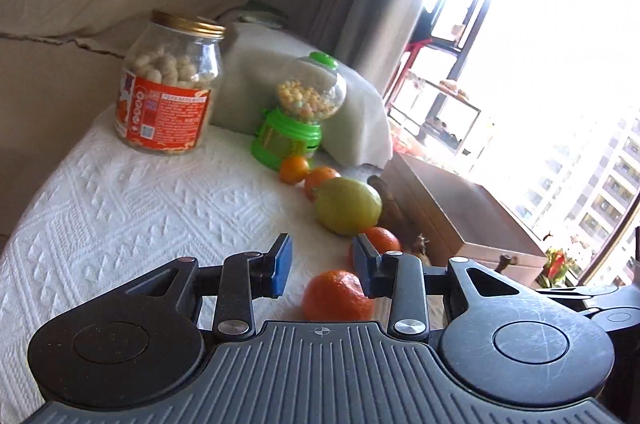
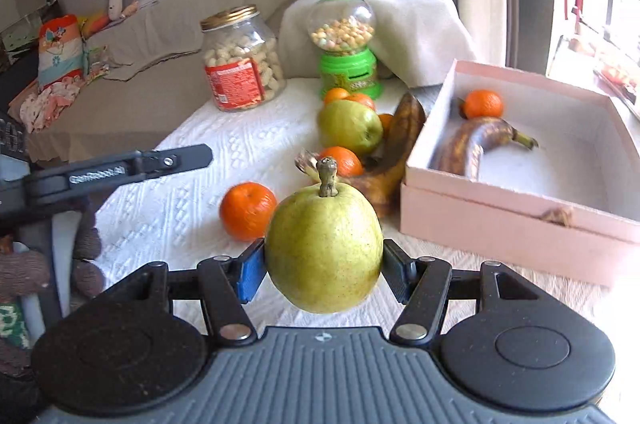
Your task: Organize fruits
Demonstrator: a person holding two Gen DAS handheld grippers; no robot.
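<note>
My right gripper (image 2: pixel 323 266) is shut on a green pear (image 2: pixel 324 248) and holds it above the white cloth, left of the pink box (image 2: pixel 520 224). The box holds a brown banana (image 2: pixel 472 144) and a tangerine (image 2: pixel 483 104). On the cloth lie a second pear (image 2: pixel 349 126), several tangerines, one nearest (image 2: pixel 248 210), and a dark banana (image 2: pixel 396 152). My left gripper (image 1: pixel 322 264) is open and empty, just above a tangerine (image 1: pixel 338 296), with the pear (image 1: pixel 347 206) ahead. Its finger (image 2: pixel 120 170) shows in the right wrist view.
A jar of peanuts (image 2: pixel 240 60) and a green candy dispenser (image 2: pixel 346 48) stand at the back of the table, also in the left wrist view (image 1: pixel 168 84). A cloth-covered block (image 2: pixel 400 20) sits behind them. The pink box (image 1: pixel 452 216) lies right, by the window.
</note>
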